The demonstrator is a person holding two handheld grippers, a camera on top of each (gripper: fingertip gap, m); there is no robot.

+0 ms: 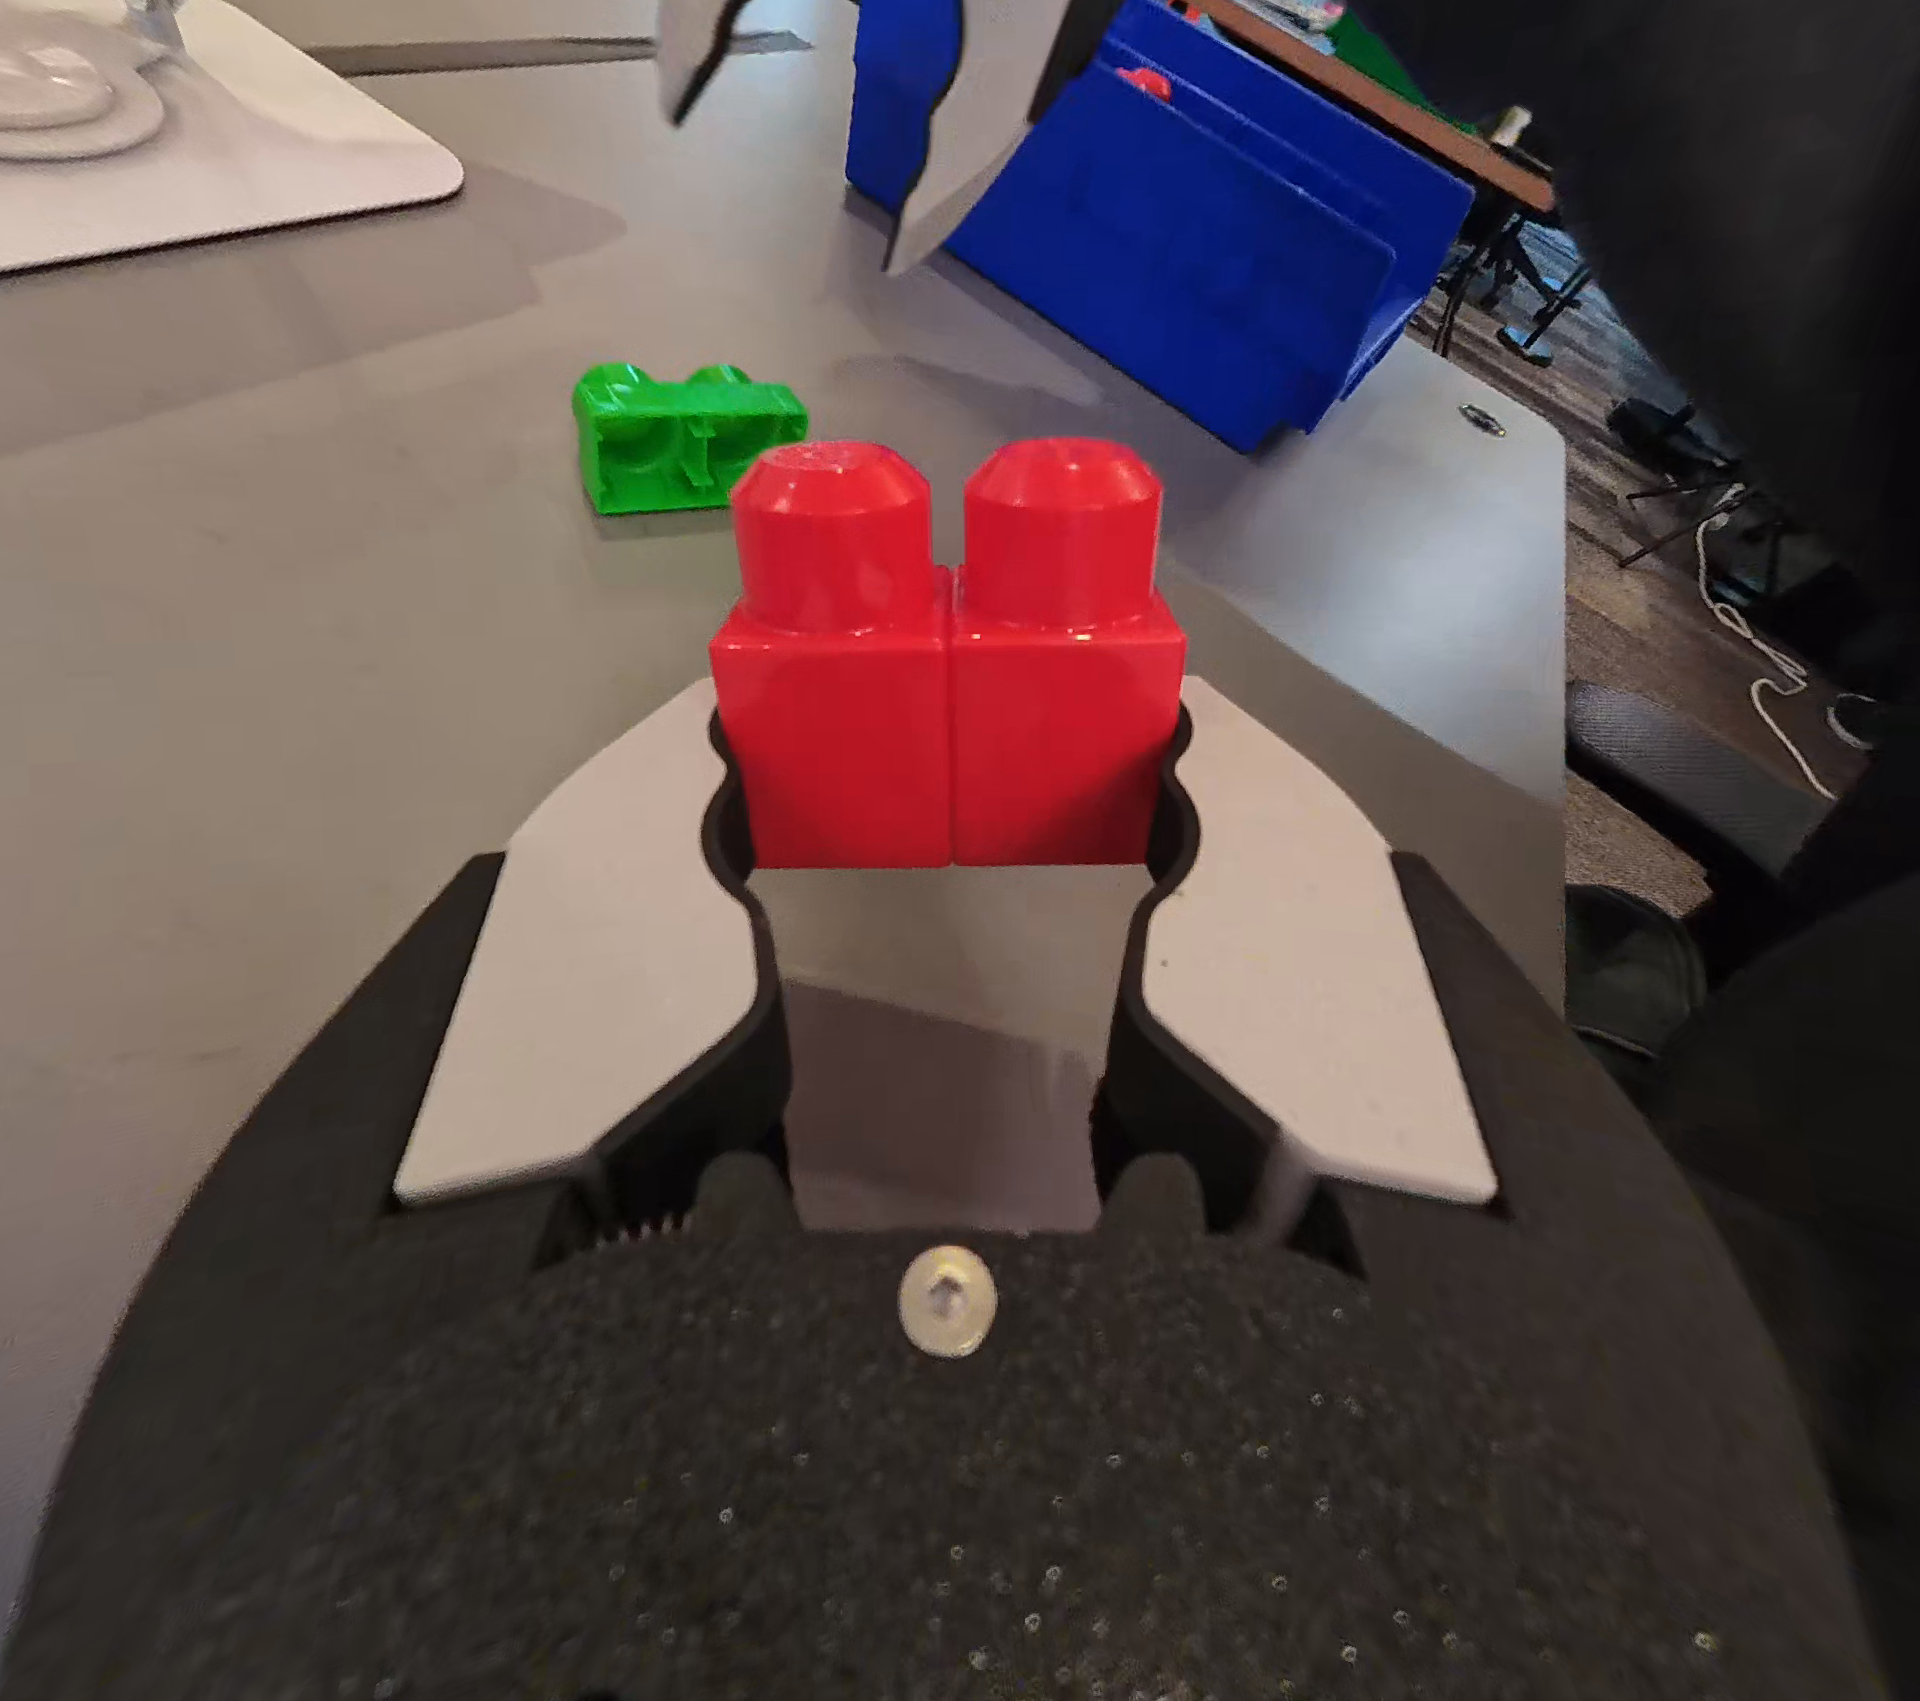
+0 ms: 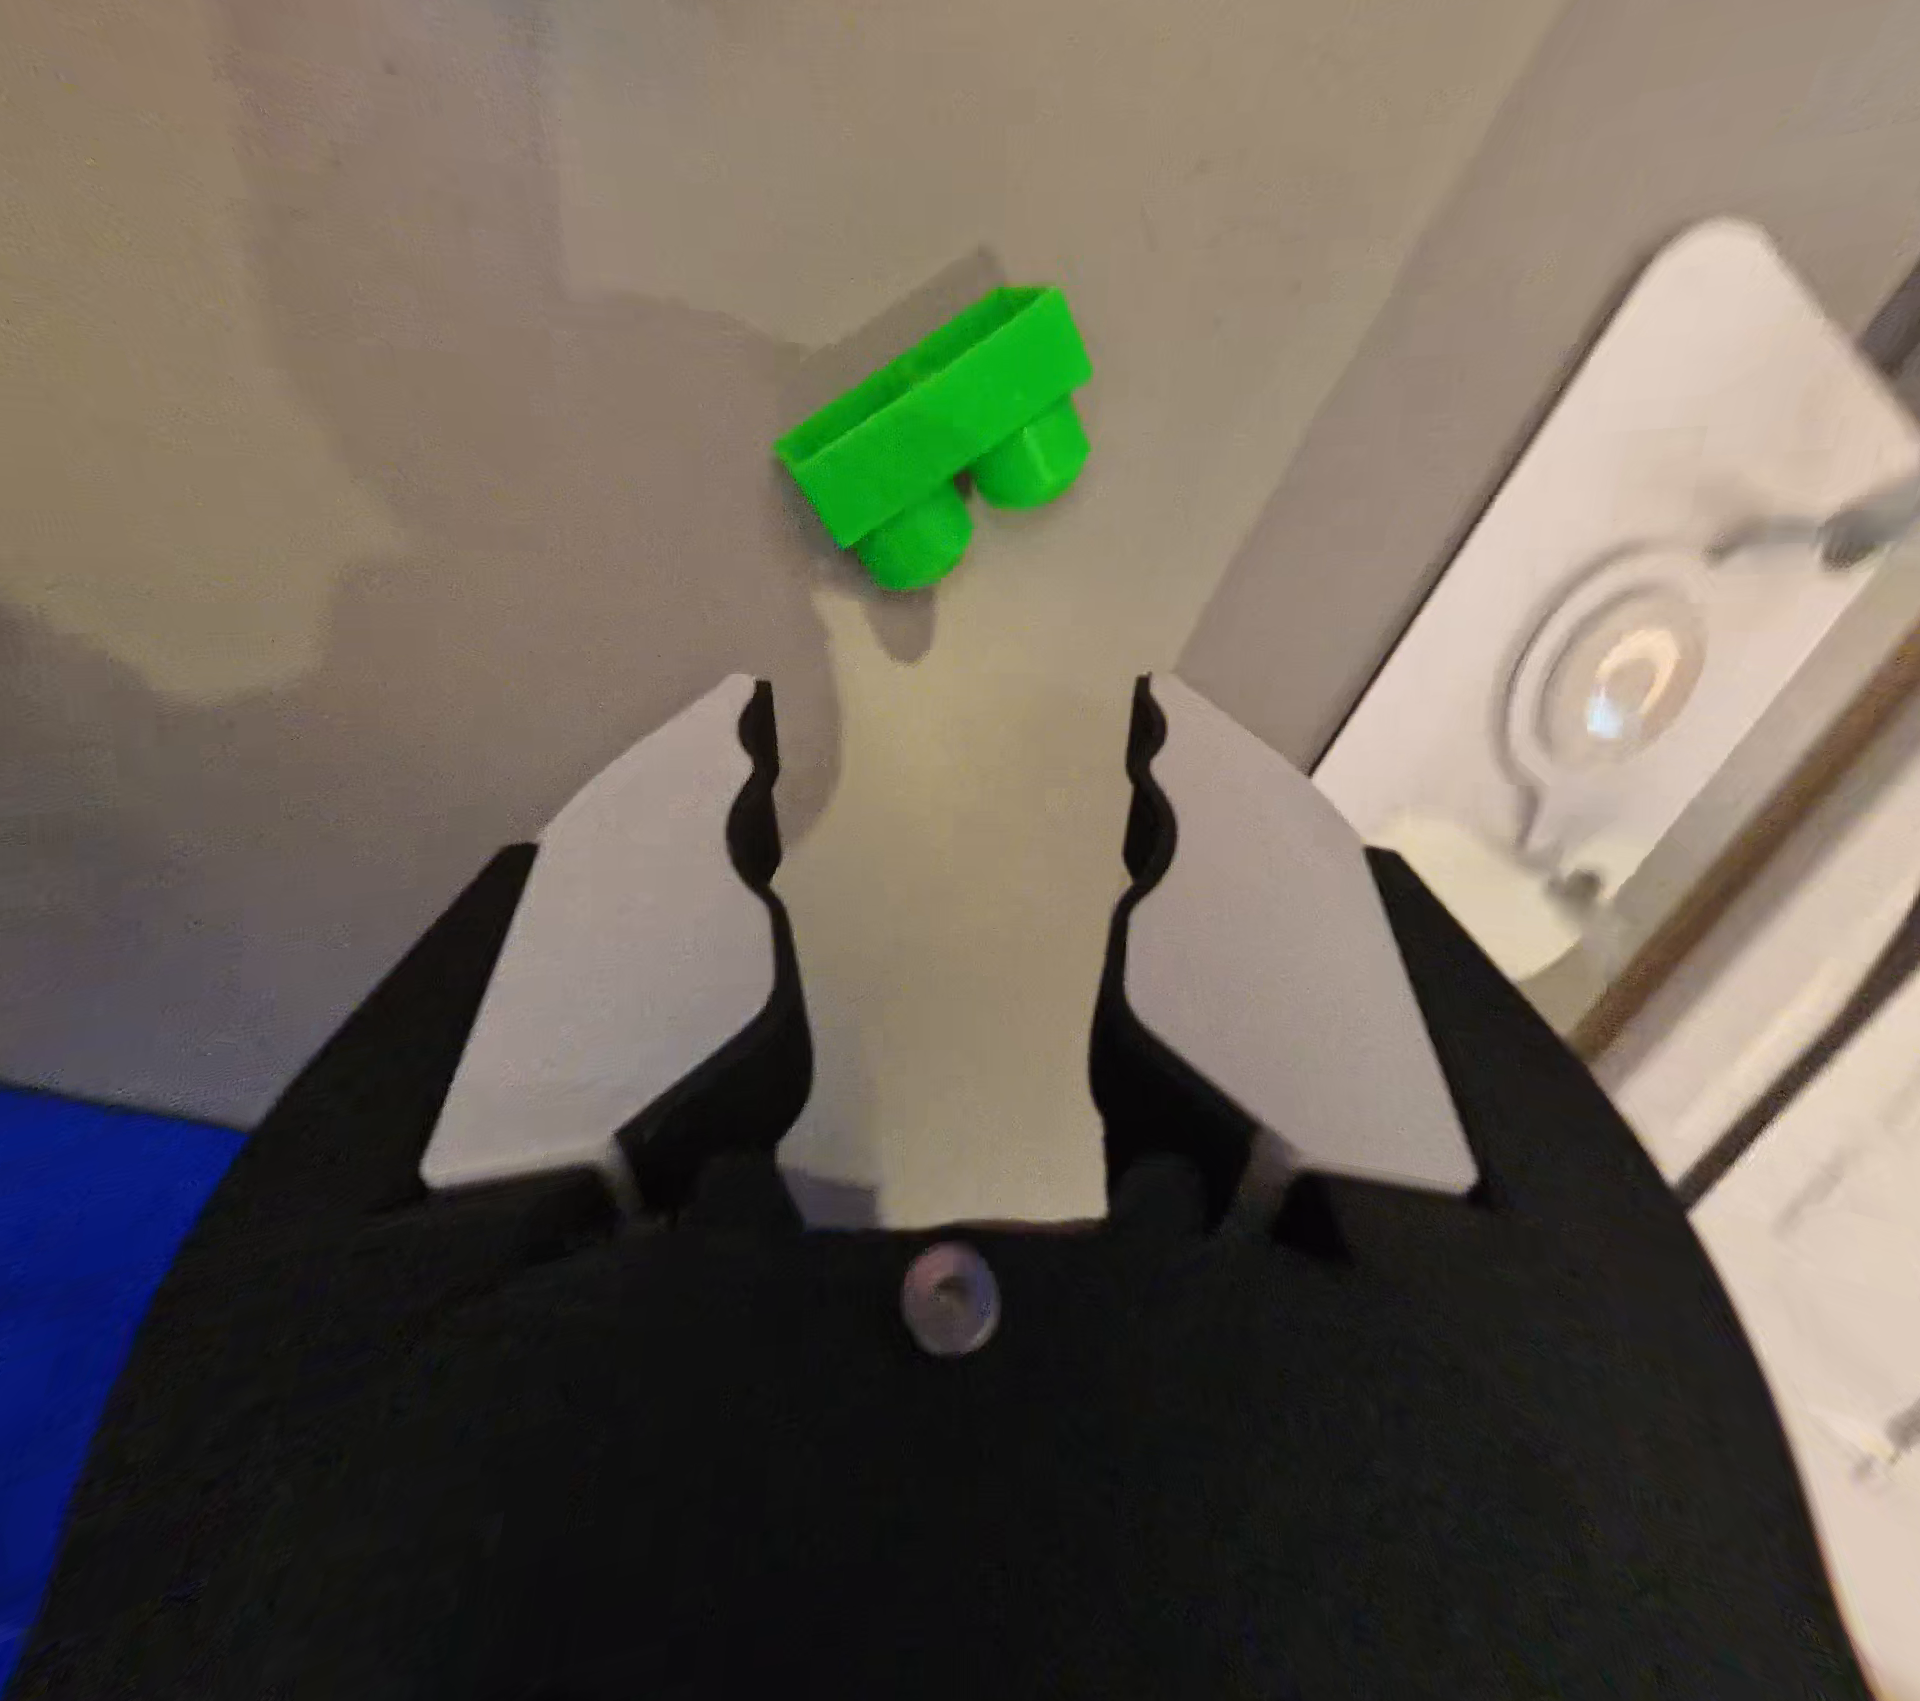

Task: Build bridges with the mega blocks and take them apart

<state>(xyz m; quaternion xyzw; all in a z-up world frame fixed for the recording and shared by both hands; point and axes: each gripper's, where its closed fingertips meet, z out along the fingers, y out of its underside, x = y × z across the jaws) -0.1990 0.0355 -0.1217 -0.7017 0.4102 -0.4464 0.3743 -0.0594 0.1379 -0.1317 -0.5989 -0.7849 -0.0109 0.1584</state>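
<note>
Left gripper (image 1: pixel 951 778) fingers clamped on two red blocks (image 1: pixel 948 716), frame centre. Right gripper (image 2: pixel 951 747) fingers spread, empty. Green block (image 2: pixel 935 436) on counter (image 2: pixel 416 197), tipped over: probably light, stiff, slick; best pinch flat sides.

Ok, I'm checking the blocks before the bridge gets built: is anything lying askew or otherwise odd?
The green block lies tipped on its side on the table, studs sideways, hollow underside exposed. The two red blocks stand upright, side by side, in the left gripper. Nothing looks damaged.
</note>
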